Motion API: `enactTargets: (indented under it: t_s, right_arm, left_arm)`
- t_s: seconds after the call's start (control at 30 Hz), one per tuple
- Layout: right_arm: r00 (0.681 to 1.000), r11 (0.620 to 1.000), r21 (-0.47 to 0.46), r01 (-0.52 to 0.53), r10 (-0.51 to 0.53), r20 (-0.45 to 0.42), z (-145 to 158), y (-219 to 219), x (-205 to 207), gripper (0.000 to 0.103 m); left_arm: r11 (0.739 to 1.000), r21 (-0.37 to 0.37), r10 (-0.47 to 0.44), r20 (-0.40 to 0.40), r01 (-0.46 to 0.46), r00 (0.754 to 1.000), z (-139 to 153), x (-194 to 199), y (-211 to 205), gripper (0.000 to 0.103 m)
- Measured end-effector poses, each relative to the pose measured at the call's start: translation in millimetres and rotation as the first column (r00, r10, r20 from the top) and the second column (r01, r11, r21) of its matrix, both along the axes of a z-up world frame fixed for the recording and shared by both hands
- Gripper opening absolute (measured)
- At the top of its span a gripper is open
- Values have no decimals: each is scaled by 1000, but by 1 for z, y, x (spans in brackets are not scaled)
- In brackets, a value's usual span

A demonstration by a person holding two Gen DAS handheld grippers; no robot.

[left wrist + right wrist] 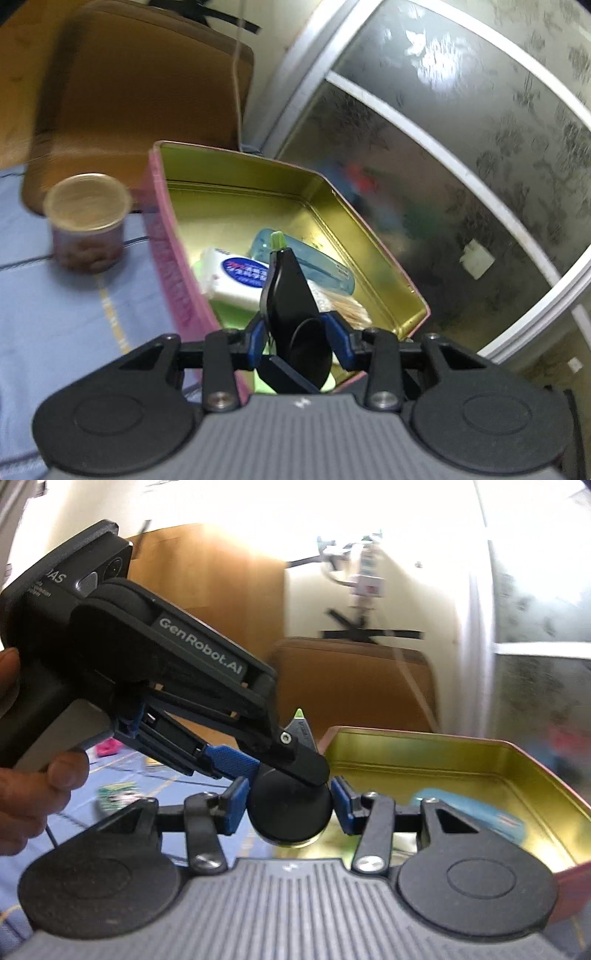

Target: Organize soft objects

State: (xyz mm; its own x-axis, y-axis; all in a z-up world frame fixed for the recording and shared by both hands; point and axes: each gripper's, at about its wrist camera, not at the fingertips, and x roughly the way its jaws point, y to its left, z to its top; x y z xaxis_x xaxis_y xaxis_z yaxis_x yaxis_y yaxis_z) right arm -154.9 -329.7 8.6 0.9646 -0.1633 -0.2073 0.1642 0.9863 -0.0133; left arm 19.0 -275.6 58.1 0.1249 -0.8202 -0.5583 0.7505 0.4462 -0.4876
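Note:
A pink tin (229,152) with a gold inside lies open on a blue sheet (74,317). In it are a white tissue pack (236,280) with a blue label, a clear blue case (317,267) and a pale bundle. My left gripper (299,336) hangs over the tin's near end, shut on a black object (291,295) with a round disc and a green tip. In the right wrist view, my right gripper (290,805) has both blue pads pressed on the disc of that black object (291,823). The left gripper (269,762) reaches it from the upper left.
A patterned cup (86,221) stands on the sheet left of the tin. A brown cushion (140,92) leans behind both. A frosted glass door (461,147) runs close along the tin's right side. A hand (37,775) grips the left tool. Small items (118,794) lie on the sheet.

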Motion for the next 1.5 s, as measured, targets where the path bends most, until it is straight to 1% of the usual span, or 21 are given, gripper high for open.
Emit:
enactTargets:
  t_s: [0.07,0.1,0.17,0.2,0.3,0.33,0.43,0.5,0.57,0.63,0.7,0.77,0.9,1.0,1.1,1.27,1.33,1.5]
  right_arm:
    - [999,999,21,38,-37,-20,-4,-12,3,52]
    - [998,998,34,50,-49,-36,-7,-17,4,54]
    - [997,996,63,65,-63,-42,-10,-25,4,57]
    - [997,996,67,66,-64,-40,-11,-26,4,57]
    - [997,995,62,79,-77,-25,-11,-27,2,57]
    - [997,995,67,80,-79,-21,-10,-26,1,57]
    - [997,994,85,71,-71,0,-8,-23,-1,57]
    - [998,995,81,59,-61,12,-5,-18,-2,57]
    - [999,997,71,41,-43,24,-3,-10,-2,57]
    - [1000,998,64,17,-19,23,-2,-2,3,57]
    - [1000,998,54,-13,13,11,-2,10,8,58]
    - [999,998,44,-48,49,-7,-3,23,15,58]
    - [992,993,10,-120,121,-44,-6,50,26,59]
    - [982,985,-12,-173,172,-73,-8,69,35,60]
    - [972,976,-30,-217,213,-102,-12,86,42,60]
    - [956,964,-39,-261,253,-147,-16,104,52,60]
    - [953,962,-43,-269,259,-160,-19,109,54,60]
    - [948,960,-57,-275,261,-182,-21,115,58,61]
  left_arm:
    - [999,48,19,40,-21,999,-5,-1,-15,36]
    - [998,60,25,45,-28,999,-7,-1,-19,36]
    - [998,59,31,26,-32,999,-10,1,-20,36]
    - [998,56,33,24,-35,999,-11,2,-17,36]
    - [996,60,65,56,-69,996,-7,3,-6,36]
    - [995,57,78,70,-82,994,-5,3,1,38]
    - [986,72,140,151,-152,979,1,2,22,41]
    - [970,100,196,217,-221,956,2,4,42,44]
    - [950,121,250,263,-289,932,-1,7,64,46]
    - [921,141,308,307,-363,900,-5,13,88,52]
    - [883,161,365,358,-442,860,-10,18,110,58]
    - [838,181,414,402,-514,817,-16,24,132,59]
    - [770,205,482,433,-604,761,-28,35,169,61]
    - [724,217,522,448,-654,726,-37,41,192,63]
    - [693,222,545,461,-685,701,-47,44,209,65]
    - [650,231,563,493,-724,663,-61,50,223,70]
    - [640,234,574,488,-732,658,-66,54,228,70]
    - [627,239,597,464,-742,654,-76,59,235,73]
